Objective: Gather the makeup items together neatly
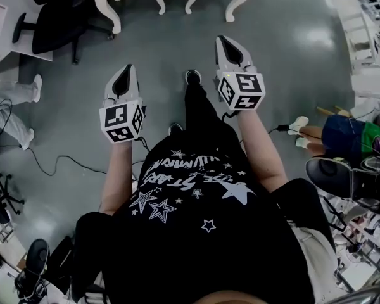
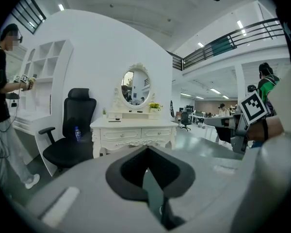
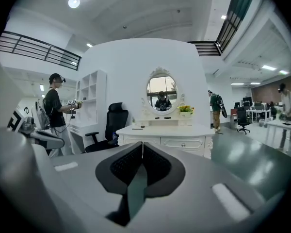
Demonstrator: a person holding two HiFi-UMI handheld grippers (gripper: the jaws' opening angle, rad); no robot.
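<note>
Just 2: L claw (image 1: 127,67), R claw (image 1: 219,38).

Two grippers: left gripper (image 1: 128,68), right gripper (image 1: 221,39). One white dressing table (image 3: 180,142). One oval mirror (image 3: 161,92). One black chair (image 3: 115,118) beside table. One blue bottle (image 2: 77,133). One bunch yellow flowers (image 3: 185,109).

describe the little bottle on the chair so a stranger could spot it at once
Find the white dressing table with the oval mirror against the white wall. In the left gripper view a black office chair stands just left of it, and the bottle sits on its seat. Small with a blue label, it is the only coloured thing on that black chair.
</note>
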